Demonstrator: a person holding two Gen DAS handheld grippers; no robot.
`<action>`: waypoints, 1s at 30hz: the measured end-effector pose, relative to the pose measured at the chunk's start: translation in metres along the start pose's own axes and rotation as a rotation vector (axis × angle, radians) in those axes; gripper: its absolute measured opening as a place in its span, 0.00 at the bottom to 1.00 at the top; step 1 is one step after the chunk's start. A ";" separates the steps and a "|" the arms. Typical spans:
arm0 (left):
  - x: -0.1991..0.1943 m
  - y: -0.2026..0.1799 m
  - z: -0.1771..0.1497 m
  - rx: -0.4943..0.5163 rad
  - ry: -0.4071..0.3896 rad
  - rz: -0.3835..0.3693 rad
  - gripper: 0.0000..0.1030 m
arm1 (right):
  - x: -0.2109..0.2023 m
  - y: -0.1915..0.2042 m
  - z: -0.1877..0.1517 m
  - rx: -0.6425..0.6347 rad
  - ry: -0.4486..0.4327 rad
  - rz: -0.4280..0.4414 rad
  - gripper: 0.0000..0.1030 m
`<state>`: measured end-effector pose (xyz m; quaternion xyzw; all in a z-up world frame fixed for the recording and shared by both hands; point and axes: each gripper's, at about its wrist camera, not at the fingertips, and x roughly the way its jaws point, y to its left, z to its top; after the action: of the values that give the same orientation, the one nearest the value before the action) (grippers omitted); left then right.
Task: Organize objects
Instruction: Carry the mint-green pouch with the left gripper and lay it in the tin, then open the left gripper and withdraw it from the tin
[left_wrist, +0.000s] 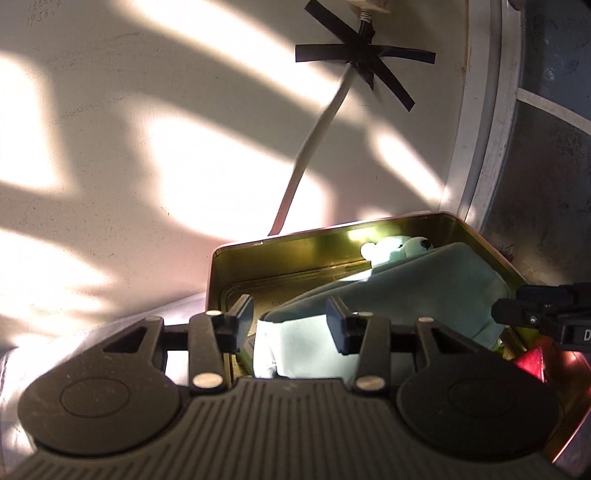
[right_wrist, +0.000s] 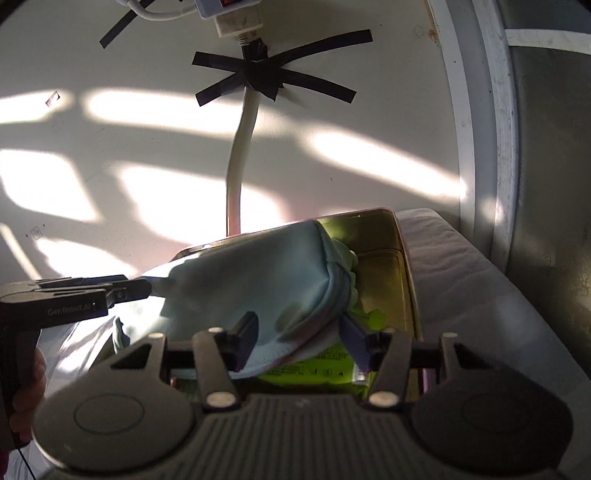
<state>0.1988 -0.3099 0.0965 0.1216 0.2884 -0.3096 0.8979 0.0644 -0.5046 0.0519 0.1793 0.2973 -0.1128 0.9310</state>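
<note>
While both grippers stand parted over the tin, the teal pouch (long axis ten-to-four) lies nearer the right gripper; left gripper holds nothing.

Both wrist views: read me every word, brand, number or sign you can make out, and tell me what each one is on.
"GenRobot.AI": on the side of the left claw.
"D", cut off at the picture's edge: on the right claw.
Handwritten numbers on the wall: too faint to read.
Print on the green packet in the tin: too small to read.
</note>
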 end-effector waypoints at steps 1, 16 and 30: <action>0.001 0.000 -0.001 -0.004 0.000 0.013 0.51 | 0.003 0.000 0.002 0.001 -0.013 -0.019 0.64; -0.138 -0.040 -0.085 0.081 -0.159 -0.040 0.68 | -0.141 0.036 -0.112 0.062 -0.421 0.034 0.74; -0.177 -0.030 -0.158 0.030 -0.116 0.023 0.79 | -0.175 0.063 -0.187 0.112 -0.309 0.033 0.75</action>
<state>-0.0033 -0.1843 0.0727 0.1202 0.2298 -0.3099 0.9147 -0.1509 -0.3543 0.0306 0.2164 0.1407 -0.1400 0.9559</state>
